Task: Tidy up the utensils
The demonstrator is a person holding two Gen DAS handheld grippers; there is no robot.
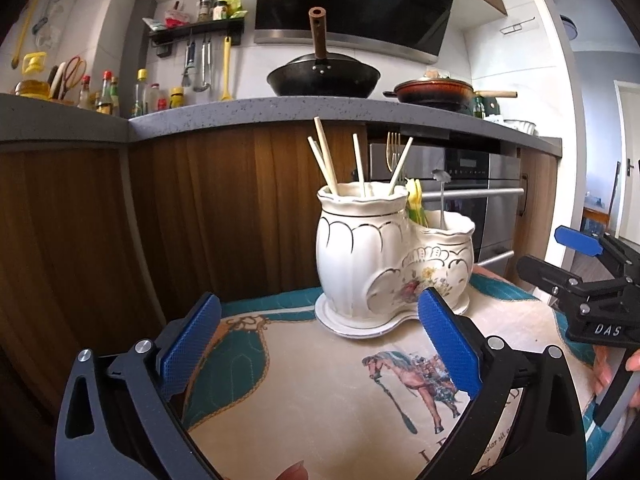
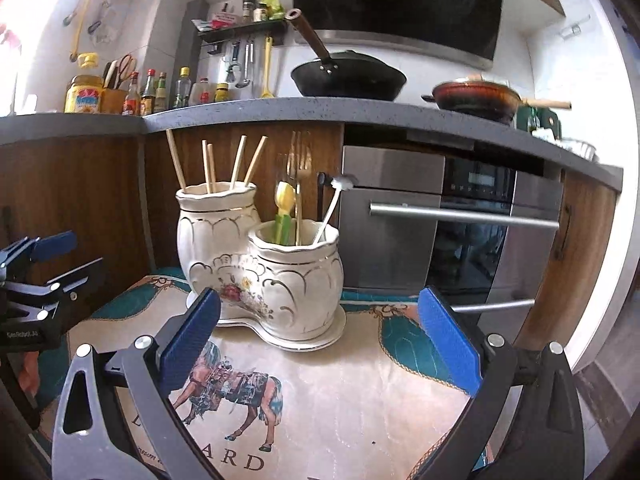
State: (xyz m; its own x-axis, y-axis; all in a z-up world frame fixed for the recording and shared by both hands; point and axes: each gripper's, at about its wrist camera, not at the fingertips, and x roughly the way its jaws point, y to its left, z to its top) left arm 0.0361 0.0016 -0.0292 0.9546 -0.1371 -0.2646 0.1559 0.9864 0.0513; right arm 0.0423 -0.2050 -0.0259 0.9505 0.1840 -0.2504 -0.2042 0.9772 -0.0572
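Glossy glazed ceramic utensil holder (image 2: pixel 260 272) with gilt trim; pale wooden chopsticks (image 2: pixel 208 166); quilted cloth mat (image 2: pixel 340 380); textured blue gripper pads (image 1: pixel 192 340); brushed steel oven (image 2: pixel 440 232).

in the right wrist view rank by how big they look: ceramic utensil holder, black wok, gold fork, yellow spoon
1. ceramic utensil holder, though nearness inflates it
2. black wok, farther back
3. gold fork
4. yellow spoon, partly hidden inside the holder

The black right gripper (image 1: pixel 576 264) carries white letters "DAS" on its body. Below the brown horse picture (image 2: pixel 236 396), the cream printed tablecloth (image 2: pixel 340 420) shows dark letters "ARD"; smaller lettering nearby is unreadable.
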